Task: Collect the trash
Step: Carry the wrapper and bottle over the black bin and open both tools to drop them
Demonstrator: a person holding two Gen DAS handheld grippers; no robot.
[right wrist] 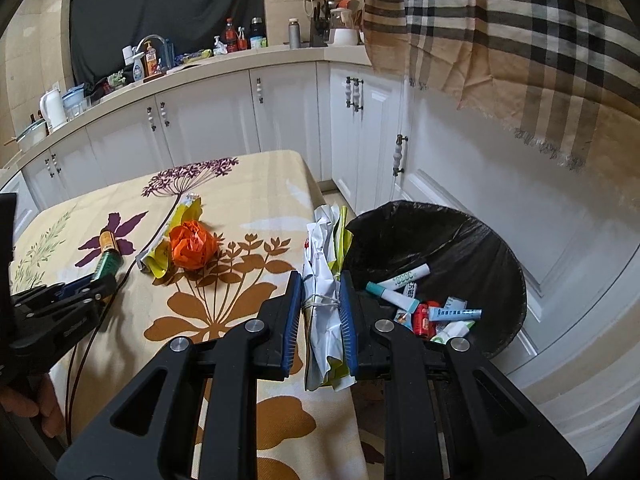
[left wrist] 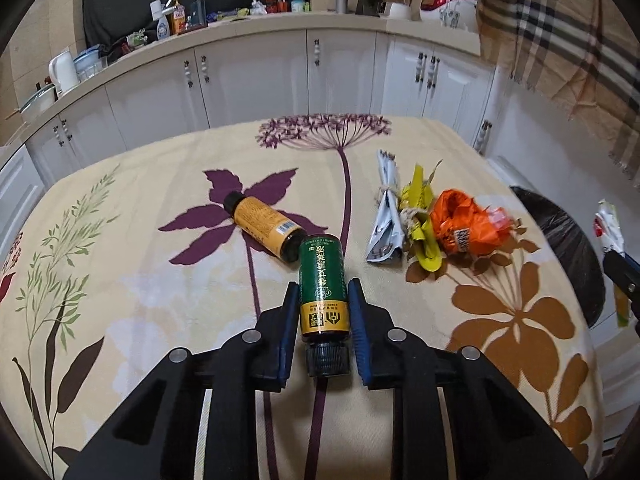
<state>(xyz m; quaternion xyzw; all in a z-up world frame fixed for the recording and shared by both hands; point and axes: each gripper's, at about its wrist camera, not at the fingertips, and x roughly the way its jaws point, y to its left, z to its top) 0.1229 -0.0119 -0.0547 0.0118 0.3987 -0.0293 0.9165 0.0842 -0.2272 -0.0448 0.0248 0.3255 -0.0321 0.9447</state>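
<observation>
The left gripper has a green bottle between its two blue pads. The pads sit tight on both sides of the bottle. The bottle lies on the table, and its black cap points back at the camera. The far end of the green bottle is right next to a brown bottle with a yellow label. You cannot tell if the two touch. The brown bottle lies flat on a purple flower in the cloth.

The right gripper is squeezed on a paper bundle. The bundle is white and yellow and has string tied round its middle. It is held up near the right edge of the table, just beside the bin.

The bin stands on the floor, next to the table. It has a black bag in it. In the bottom lie some tubes and small packs, white, blue and red.

More trash lies on the table, to the right of the bottles. There is a white paper roll tied with string. Touching it is a yellow wrapper. Next to that is an orange ball of plastic.

Past the table are white cupboards. On top is a counter with a tap, bottles, a white kettle and a knife block. A checked cloth hangs at the top right.
</observation>
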